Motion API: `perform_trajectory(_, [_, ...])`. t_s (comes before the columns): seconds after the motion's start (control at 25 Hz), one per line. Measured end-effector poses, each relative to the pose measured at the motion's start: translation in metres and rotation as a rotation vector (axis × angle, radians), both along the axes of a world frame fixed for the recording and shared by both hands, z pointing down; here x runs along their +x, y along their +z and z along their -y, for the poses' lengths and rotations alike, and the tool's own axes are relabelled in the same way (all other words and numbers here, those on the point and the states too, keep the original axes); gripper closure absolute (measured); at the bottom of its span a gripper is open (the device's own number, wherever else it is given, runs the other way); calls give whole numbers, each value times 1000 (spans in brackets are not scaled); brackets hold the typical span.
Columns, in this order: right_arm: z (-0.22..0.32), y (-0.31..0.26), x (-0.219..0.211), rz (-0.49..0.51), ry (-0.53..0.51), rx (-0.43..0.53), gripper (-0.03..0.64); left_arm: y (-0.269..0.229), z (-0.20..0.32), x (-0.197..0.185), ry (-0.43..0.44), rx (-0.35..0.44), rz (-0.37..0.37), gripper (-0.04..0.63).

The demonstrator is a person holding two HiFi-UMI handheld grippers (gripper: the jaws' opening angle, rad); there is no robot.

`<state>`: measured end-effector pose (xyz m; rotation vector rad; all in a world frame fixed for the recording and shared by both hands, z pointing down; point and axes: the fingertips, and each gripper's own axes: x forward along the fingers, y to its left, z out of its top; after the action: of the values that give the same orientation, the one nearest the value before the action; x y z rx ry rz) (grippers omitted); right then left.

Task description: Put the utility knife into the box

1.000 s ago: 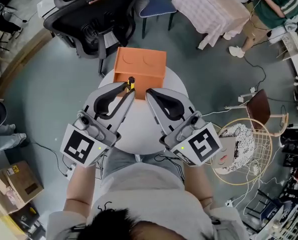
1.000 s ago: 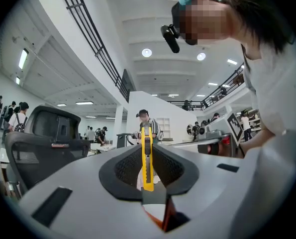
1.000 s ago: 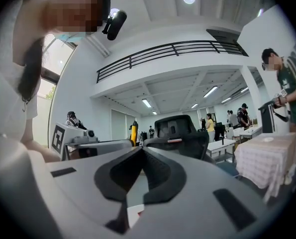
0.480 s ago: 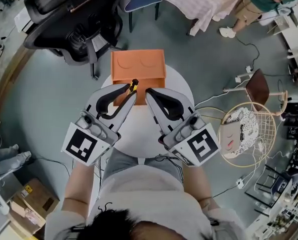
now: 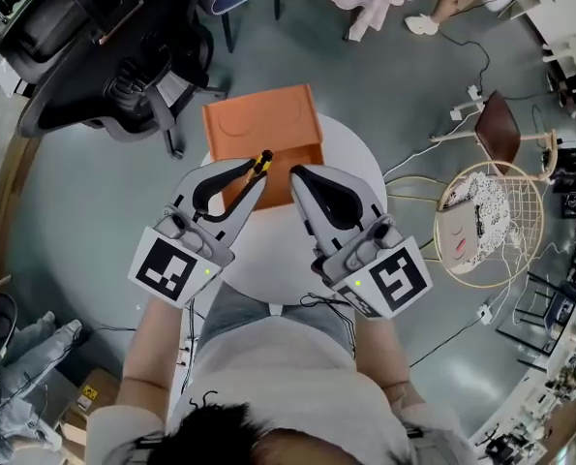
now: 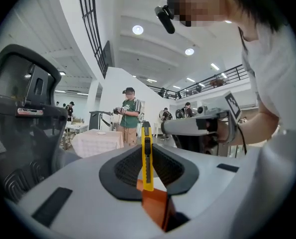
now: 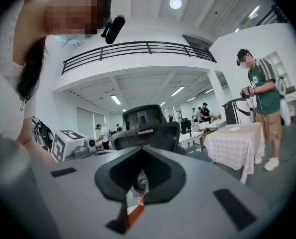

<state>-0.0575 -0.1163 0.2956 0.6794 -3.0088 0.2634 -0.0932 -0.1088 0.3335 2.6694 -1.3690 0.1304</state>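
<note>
Our left gripper stays clamped on the yellow utility knife. The knife stands up between the jaws, its tip at the near wall of the orange box on the white round table. Our right gripper, pressed together on nothing, sits just beside it. Since a second ago the office chair has swung left in the head view. The marker cubes carry black-and-white squares, and the yellow label on the floor carton is too small to read.
</note>
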Motion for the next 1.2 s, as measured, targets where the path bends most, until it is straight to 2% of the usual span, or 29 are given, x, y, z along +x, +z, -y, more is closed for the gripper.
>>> perform_trajectory(0.28, [8, 10, 0, -6, 100, -10, 610, 43, 12, -1, 106, -92, 42, 528])
perform_trajectory(0.56, [14, 16, 13, -14, 173, -29, 611, 84, 24, 12, 190, -166, 131, 528])
perform_trajectory(1.2, [19, 34, 47, -32, 280, -70, 611, 184, 29, 36, 277, -372, 267, 528])
